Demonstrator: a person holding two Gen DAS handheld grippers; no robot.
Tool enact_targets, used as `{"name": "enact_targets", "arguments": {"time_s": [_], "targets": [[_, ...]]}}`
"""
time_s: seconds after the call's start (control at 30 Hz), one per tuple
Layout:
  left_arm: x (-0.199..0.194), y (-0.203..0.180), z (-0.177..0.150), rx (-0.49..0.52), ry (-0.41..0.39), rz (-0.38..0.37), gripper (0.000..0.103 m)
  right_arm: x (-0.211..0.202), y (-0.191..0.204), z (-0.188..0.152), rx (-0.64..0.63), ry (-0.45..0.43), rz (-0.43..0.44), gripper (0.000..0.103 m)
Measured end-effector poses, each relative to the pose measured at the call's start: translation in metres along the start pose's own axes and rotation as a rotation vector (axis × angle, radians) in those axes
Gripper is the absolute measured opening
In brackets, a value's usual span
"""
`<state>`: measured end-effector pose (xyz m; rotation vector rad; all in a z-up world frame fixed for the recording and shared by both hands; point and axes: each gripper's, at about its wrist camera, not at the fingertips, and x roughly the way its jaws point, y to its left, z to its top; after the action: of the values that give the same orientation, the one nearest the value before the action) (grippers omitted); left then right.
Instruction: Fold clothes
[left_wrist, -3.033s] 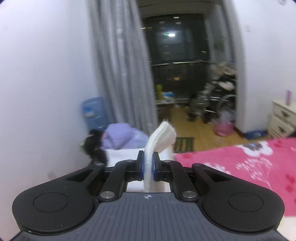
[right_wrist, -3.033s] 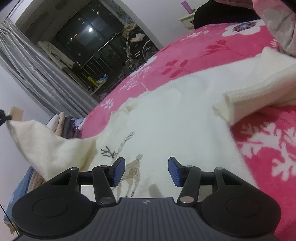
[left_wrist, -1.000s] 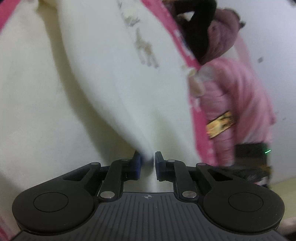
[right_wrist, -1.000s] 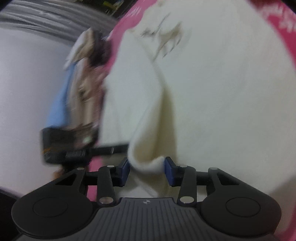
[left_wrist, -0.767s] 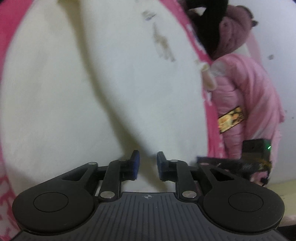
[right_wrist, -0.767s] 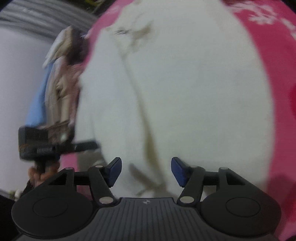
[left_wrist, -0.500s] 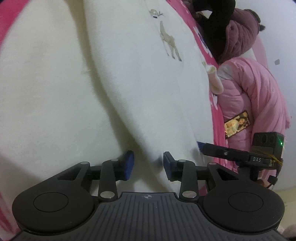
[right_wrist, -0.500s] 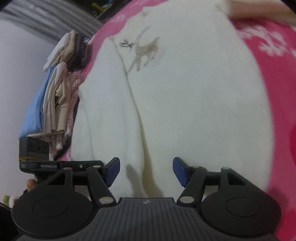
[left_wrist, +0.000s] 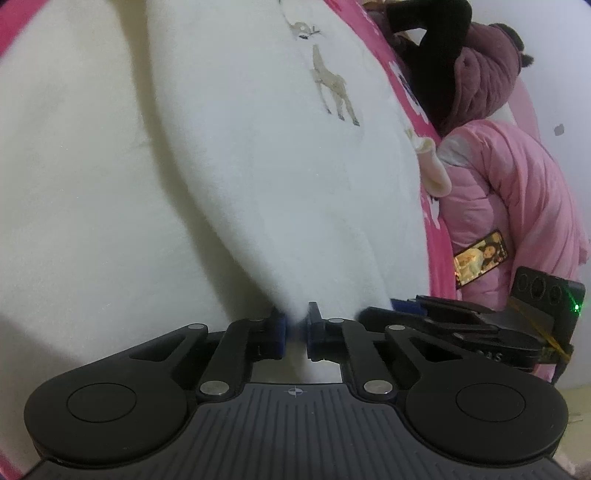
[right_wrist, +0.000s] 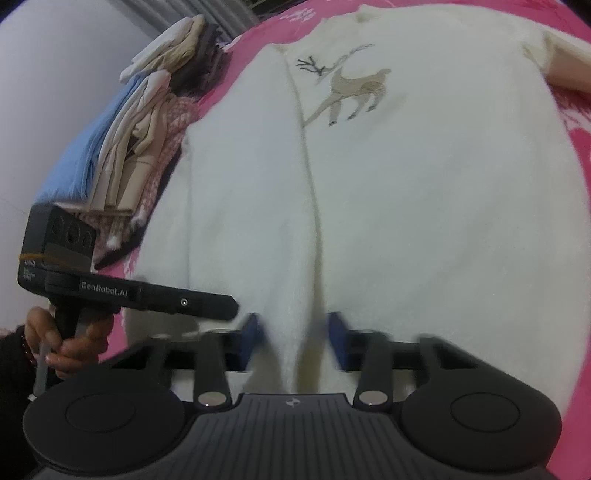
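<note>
A cream sweater with a deer motif lies spread on a bed covered in pink floral bedding, its hem at the near edge. One side panel is already folded inward, leaving a long crease down the body.

At the left edge of the bed sits a stack of folded clothes, apparently finished work. Beside it, a hand holds the left gripper, whose jaws are pinched shut on the sweater's hem at the fold.

Just to its right, the right gripper straddles the same crease; its jaws are closing, with a ridge of fabric between them but not yet pressed.

At the far right, a sleeve trails outward, and a pink jacket waits unfolded.

The sweater looks partly folded: the other side, the sleeve and the final lengthwise fold appear to remain.
</note>
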<state>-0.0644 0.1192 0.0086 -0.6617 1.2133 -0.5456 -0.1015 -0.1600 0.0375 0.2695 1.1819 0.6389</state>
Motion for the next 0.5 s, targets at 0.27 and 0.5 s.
{"name": "enact_targets", "arguments": {"time_s": [0.27,0.5], "targets": [[-0.061,0.002,0.003,0.074,-0.031,0.076,0.007,0.019,0.032,-0.009,-0.015,0.051,0.121,0.015],[-0.077,0.026,0.003,0.036,-0.004,0.174,0.012,0.061,0.057,-0.018,-0.058,0.135,0.129,0.016]]}}
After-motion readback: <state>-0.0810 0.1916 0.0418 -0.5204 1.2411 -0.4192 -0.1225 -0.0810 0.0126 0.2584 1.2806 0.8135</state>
